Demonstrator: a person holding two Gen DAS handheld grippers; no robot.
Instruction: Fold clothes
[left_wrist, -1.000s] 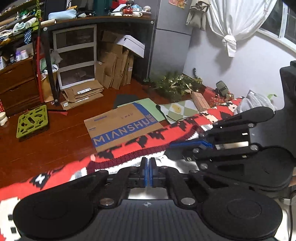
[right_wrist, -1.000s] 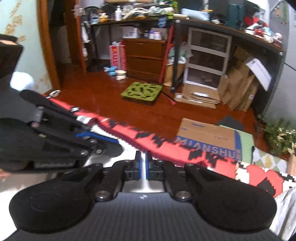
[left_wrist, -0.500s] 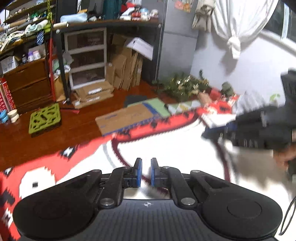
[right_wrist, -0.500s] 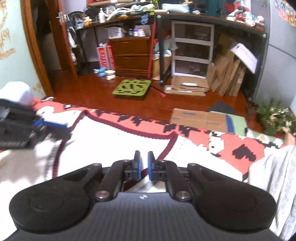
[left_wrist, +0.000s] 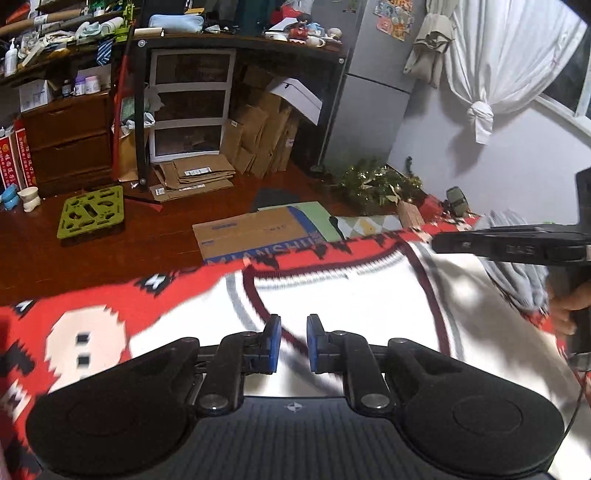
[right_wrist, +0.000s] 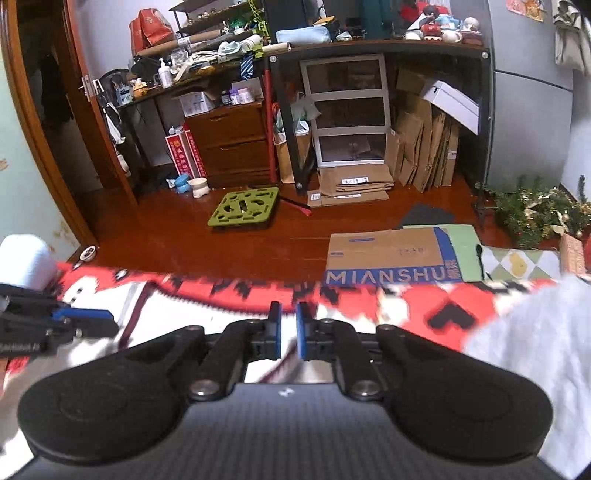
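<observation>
The blue fingers of the left gripper are a little apart and opening, and nothing is pinched between them. The right gripper is the same: its fingers have a small gap, are opening, and grip no cloth. Right under and in front of both lies the white top with dark red and grey trim. It is spread flat on a red patterned blanket. The top's long way seems to run from side to side, across both grippers, so each one is near its own end. The next fold probably starts from those two ends. Past the blanket is a wood floor with a flat cardboard box.
</observation>
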